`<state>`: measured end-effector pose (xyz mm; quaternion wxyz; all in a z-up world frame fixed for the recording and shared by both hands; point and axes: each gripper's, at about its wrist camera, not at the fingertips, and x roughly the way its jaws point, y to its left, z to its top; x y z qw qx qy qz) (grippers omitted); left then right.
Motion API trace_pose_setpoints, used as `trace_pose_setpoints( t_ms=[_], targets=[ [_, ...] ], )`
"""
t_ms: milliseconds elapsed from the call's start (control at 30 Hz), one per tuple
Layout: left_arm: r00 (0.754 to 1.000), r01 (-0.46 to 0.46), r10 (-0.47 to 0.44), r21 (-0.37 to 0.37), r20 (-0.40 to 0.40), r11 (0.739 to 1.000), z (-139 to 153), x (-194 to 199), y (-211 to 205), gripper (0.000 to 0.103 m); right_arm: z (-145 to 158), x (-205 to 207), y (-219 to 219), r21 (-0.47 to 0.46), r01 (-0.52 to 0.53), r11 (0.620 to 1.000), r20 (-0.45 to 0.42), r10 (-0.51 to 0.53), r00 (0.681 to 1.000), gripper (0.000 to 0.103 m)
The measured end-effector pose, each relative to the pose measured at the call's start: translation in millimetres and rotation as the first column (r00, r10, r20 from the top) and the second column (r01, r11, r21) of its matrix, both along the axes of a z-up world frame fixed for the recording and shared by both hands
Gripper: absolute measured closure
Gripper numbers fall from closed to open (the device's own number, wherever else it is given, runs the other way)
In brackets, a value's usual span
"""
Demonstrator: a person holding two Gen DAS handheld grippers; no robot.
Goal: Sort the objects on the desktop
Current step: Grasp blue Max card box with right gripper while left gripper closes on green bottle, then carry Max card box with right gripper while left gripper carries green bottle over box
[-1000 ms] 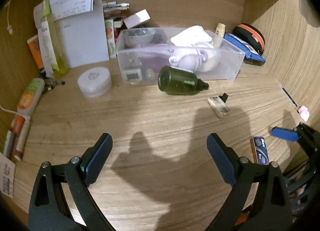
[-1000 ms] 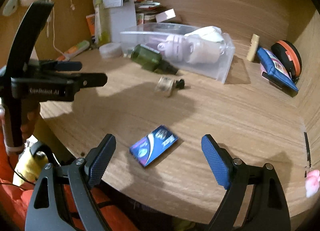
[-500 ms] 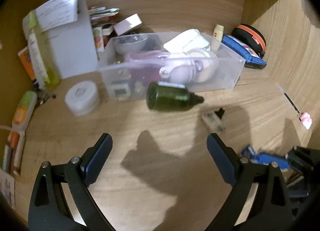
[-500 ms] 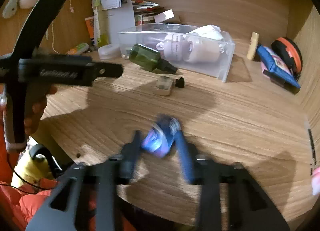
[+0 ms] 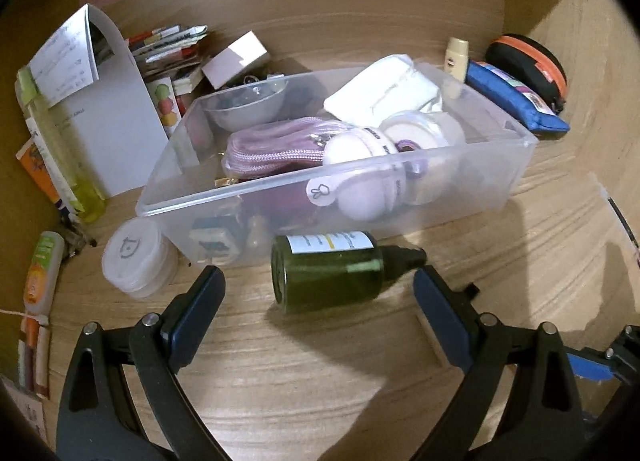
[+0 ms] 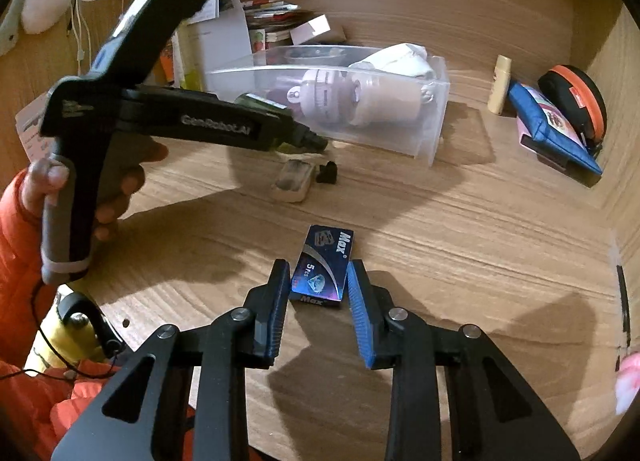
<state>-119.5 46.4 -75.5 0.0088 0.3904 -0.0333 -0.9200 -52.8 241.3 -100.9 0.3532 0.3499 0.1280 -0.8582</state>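
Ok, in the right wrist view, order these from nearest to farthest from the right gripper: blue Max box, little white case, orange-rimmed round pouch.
1. Blue Max box, between the right gripper pads.
2. Little white case, ahead, slightly left.
3. Orange-rimmed round pouch, far right corner.

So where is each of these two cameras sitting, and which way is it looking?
Left wrist: rides the left gripper, looking down at the green bottle before the clear bin; its two fingers show.
Right wrist: rides the right gripper, looking down at the blue box between its pads; the left hand shows too.
Shared: bottle, bin, blue pouch.
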Motion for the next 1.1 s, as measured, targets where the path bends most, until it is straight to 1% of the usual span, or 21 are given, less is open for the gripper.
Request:
trace_pose_setpoints(
  t_ms=[233,300,333,367,533,733,867,967,1100],
  targets=[
    [0.999,0.006,-0.008,0.037,0.042,0.999,-8,-15,0,0.007,9,-11,2,-0.015,0.003,1.000,-0.018,-0.003,1.000,0.076],
    [0.999,0.019,-0.022,0.058,0.046,0.998,-9,-16,0,0.015,10,-14,2,-0.017,0.009,1.000,-0.021,-0.009,1.000,0.076],
    [0.998,0.025,-0.028,0.063,0.049,0.998,-9,-16,1,0.024,11,-15,3,-0.020,0.011,1.000,-0.020,-0.011,1.000,0.076],
    [0.998,0.031,-0.035,0.069,0.053,0.997,-9,-16,1,0.024,12,-16,3,-0.020,0.016,1.000,-0.022,-0.016,1.000,0.076],
    [0.999,0.036,-0.038,0.077,0.017,0.996,-6,-11,1,0.024,16,-19,3,-0.016,0.031,0.999,-0.036,-0.032,0.999,0.076],
    [0.998,0.052,-0.049,0.075,-0.043,0.996,7,3,0,0.024,27,-23,2,-0.016,0.057,0.998,-0.066,-0.058,0.996,0.076],
    [0.995,0.057,-0.049,0.100,-0.088,0.993,21,15,-7,0.024,40,-24,2,-0.023,0.072,0.997,-0.099,-0.074,0.992,0.076],
    [0.992,0.054,-0.042,0.100,-0.123,0.994,31,25,-12,0.024,51,-24,-2,-0.030,0.082,0.996,-0.128,-0.085,0.988,0.076],
    [0.985,0.051,-0.030,0.119,-0.170,0.992,48,38,-23,0.024,67,-23,-7,-0.053,0.084,0.995,-0.170,-0.092,0.981,0.076]
  ],
)
